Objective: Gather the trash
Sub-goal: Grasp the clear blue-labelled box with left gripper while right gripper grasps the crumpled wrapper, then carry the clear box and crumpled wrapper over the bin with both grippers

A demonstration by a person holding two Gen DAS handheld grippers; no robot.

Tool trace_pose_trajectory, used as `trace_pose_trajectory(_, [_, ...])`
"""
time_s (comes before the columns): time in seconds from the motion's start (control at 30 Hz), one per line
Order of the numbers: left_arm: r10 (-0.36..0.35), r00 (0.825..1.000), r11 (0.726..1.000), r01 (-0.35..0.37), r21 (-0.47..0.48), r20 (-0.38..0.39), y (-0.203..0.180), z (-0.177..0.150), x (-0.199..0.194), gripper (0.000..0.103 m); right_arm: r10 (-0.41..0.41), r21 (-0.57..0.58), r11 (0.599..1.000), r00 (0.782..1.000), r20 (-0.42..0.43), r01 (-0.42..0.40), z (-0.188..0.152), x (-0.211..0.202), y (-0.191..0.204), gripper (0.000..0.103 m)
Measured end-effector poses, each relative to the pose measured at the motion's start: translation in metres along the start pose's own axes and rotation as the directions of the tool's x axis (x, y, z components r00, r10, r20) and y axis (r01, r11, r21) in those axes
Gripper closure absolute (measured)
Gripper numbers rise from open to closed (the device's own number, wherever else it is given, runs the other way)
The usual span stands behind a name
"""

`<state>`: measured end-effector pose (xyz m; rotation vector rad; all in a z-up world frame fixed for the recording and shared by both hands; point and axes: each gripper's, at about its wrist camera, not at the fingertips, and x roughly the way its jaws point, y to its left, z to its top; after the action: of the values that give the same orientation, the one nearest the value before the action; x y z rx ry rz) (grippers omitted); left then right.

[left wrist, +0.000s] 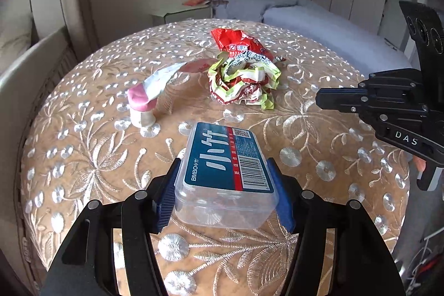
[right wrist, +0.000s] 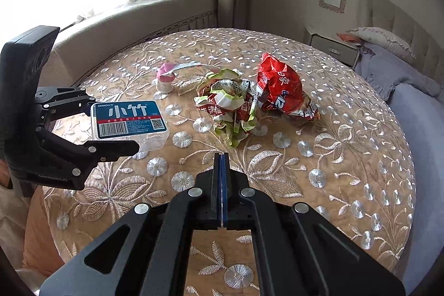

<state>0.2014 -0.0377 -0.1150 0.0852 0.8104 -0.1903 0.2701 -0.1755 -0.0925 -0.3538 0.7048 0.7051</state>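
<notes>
Gripping clear plastic box [left wrist: 226, 176] in left gripper [left wrist: 226, 193], right gripper [right wrist: 222, 185] jaws closed empty

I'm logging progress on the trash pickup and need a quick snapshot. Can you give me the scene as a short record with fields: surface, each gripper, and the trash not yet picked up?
surface: round table with an embroidered floral cloth
left gripper: shut on a clear plastic box with a blue label, pads on its two sides
right gripper: shut, nothing between the pads
trash on table: crumpled green-and-red wrapper, red snack bag, small pink-and-white bottle
background: bed with pillow
</notes>
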Motion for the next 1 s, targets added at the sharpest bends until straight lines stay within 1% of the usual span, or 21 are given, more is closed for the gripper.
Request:
trace_pose_trajectory(0.03, [0.004, 1.000, 1.000, -0.004, 0.003, -0.002, 0.001, 0.000, 0.001, 0.044, -0.004, -0.004, 1.000, 1.000, -0.003, 0.004, 0.003, 0.004, 0.000, 0.094])
trace_pose_trajectory(0.07, [0.008, 1.000, 1.000, -0.008, 0.007, -0.004, 0.002, 0.000, 0.002, 0.044, -0.004, -0.002, 1.000, 1.000, -0.006, 0.004, 0.006, 0.008, -0.002, 0.084])
trace_pose_trajectory(0.1, [0.007, 1.000, 1.000, -0.007, 0.006, -0.004, 0.003, 0.001, 0.002, 0.044, -0.010, -0.001, 1.000, 1.000, -0.009, 0.010, 0.010, 0.013, -0.002, 0.077])
trace_pose_trajectory(0.13, [0.003, 1.000, 1.000, -0.003, 0.003, -0.005, 0.005, 0.002, 0.003, 0.044, -0.026, -0.004, 1.000, 1.000, -0.012, 0.025, 0.013, 0.018, -0.003, 0.059])
trace_pose_trajectory(0.17, [0.003, 1.000, 1.000, -0.003, 0.000, -0.004, 0.007, 0.002, 0.003, 0.044, -0.034, -0.007, 0.999, 0.999, -0.009, 0.034, 0.016, 0.022, -0.004, 0.047])
trace_pose_trajectory(0.23, [0.002, 1.000, 1.000, -0.002, -0.005, -0.002, 0.011, 0.003, 0.004, 0.044, 0.000, 0.003, 1.000, 1.000, -0.031, 0.000, 0.022, 0.034, -0.008, 0.042])
trace_pose_trajectory(0.27, [0.000, 1.000, 1.000, 0.000, -0.008, -0.002, 0.012, 0.003, 0.004, 0.044, 0.023, 0.008, 1.000, 0.999, -0.042, -0.022, 0.025, 0.040, -0.009, 0.036])
trace_pose_trajectory(0.37, [-0.002, 1.000, 1.000, 0.002, -0.013, -0.001, 0.015, 0.003, 0.005, 0.044, 0.017, -0.023, 1.000, 0.998, -0.059, -0.018, 0.034, 0.059, -0.004, 0.031])
trace_pose_trajectory(0.43, [0.003, 1.000, 1.000, -0.003, -0.011, 0.000, 0.015, 0.003, 0.006, 0.044, -0.002, -0.047, 0.999, 0.997, -0.073, -0.001, 0.041, 0.071, 0.001, 0.031])
trace_pose_trajectory(0.53, [0.006, 1.000, 1.000, -0.006, -0.011, 0.001, 0.015, 0.004, 0.006, 0.044, 0.012, -0.048, 0.999, 0.995, -0.101, -0.017, 0.047, 0.087, 0.006, 0.031])
trace_pose_trajectory(0.57, [0.007, 1.000, 1.000, -0.007, -0.012, 0.001, 0.015, 0.003, 0.005, 0.044, 0.016, -0.045, 0.999, 0.994, -0.110, -0.021, 0.047, 0.091, 0.007, 0.042])
trace_pose_trajectory(0.63, [0.006, 1.000, 1.000, -0.006, -0.013, 0.003, 0.014, 0.003, 0.005, 0.044, 0.009, -0.046, 0.999, 0.995, -0.104, -0.014, 0.046, 0.092, 0.009, 0.045])
trace_pose_trajectory(0.7, [0.006, 1.000, 1.000, -0.006, -0.012, 0.004, 0.014, 0.001, 0.004, 0.044, 0.014, -0.047, 0.999, 0.996, -0.092, -0.018, 0.044, 0.086, 0.011, 0.047])
trace_pose_trajectory(0.8, [-0.001, 1.000, 1.000, 0.001, -0.019, 0.010, 0.013, -0.001, -0.002, 0.044, 0.020, -0.037, 0.999, 0.997, -0.071, -0.022, 0.039, 0.068, 0.012, 0.047])
trace_pose_trajectory(0.9, [-0.013, 0.999, 1.000, 0.013, -0.019, 0.032, 0.005, -0.003, -0.012, 0.044, 0.003, -0.050, 0.999, 0.999, -0.041, -0.005, 0.028, 0.043, 0.017, 0.047])
trace_pose_trajectory(1.0, [-0.036, 0.998, 0.999, 0.036, -0.011, 0.052, -0.008, -0.006, -0.024, 0.044, -0.011, -0.051, 0.999, 1.000, -0.013, 0.010, 0.011, 0.012, 0.020, 0.047])
